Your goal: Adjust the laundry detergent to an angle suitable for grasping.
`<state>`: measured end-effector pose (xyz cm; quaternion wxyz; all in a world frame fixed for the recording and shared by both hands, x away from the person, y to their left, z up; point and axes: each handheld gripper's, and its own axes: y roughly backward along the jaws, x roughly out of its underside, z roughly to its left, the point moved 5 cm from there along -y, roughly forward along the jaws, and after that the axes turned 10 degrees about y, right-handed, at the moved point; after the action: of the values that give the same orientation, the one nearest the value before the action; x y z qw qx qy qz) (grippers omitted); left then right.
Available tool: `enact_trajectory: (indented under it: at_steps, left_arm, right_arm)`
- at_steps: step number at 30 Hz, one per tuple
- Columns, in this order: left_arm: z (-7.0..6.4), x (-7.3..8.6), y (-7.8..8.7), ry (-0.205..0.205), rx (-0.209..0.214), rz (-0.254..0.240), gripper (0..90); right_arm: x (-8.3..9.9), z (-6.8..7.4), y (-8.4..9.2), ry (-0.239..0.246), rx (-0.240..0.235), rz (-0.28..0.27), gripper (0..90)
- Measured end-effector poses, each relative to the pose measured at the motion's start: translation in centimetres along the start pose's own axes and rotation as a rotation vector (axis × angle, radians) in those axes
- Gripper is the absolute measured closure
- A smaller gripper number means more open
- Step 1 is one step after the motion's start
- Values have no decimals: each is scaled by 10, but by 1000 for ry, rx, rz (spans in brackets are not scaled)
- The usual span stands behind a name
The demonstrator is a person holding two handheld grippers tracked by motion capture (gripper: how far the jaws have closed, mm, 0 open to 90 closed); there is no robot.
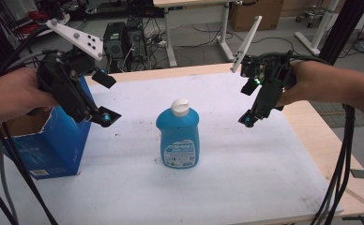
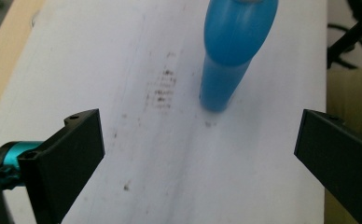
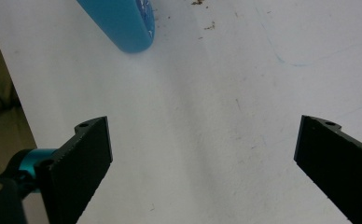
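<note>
Blue plastic bottle with white cap (image 1: 179, 133) upright mid-table, untouched. Left gripper (image 1: 106, 96) and right gripper (image 1: 249, 104) spread wide, empty. Grasping left.

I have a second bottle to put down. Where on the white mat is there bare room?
The widest bare stretch lies right of the blue bottle, out to the white mat's right edge, under the open right claw. The strip in front of the bottle is bare too. The left side is crowded: the blue box stands there, with the open left claw above it.
</note>
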<state>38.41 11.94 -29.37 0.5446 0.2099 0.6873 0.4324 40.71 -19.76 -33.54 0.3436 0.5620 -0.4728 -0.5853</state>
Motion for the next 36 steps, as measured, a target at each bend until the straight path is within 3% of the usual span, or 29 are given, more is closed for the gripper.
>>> enact_trajectory:
  at_steps: [3, 6, 9, 11, 12, 14, 22, 36]
  left_arm:
    - [-6, 4, -1, -22, 12, 38, 17]
    - [-8, 5, -1, 47, 10, 66, 17]
    - [-11, 9, -2, 99, 33, 148, 17]
    - [-11, 9, -2, 99, 33, 148, 17]
    - [-15, 15, -3, 62, 39, 191, 17]
    - [-18, 17, -4, 48, 62, 207, 16]
    - [-23, 21, -8, 26, 87, 206, 16]
    - [-23, 24, -9, 33, 87, 183, 17]
  right_arm:
    - [-2, -1, 1, 4, 2, -3, 33]
    - [-5, -3, 3, 10, 4, -3, 33]
    - [-9, -7, 7, 14, 2, -12, 33]
    - [-11, -8, 8, 23, 1, -16, 33]
    - [-16, -10, 10, 31, 4, -18, 33]
    - [-19, -11, 12, 35, 5, -18, 33]
    - [-23, -12, 14, 51, 2, -18, 32]
    - [-25, -7, 15, 68, 1, -12, 33]
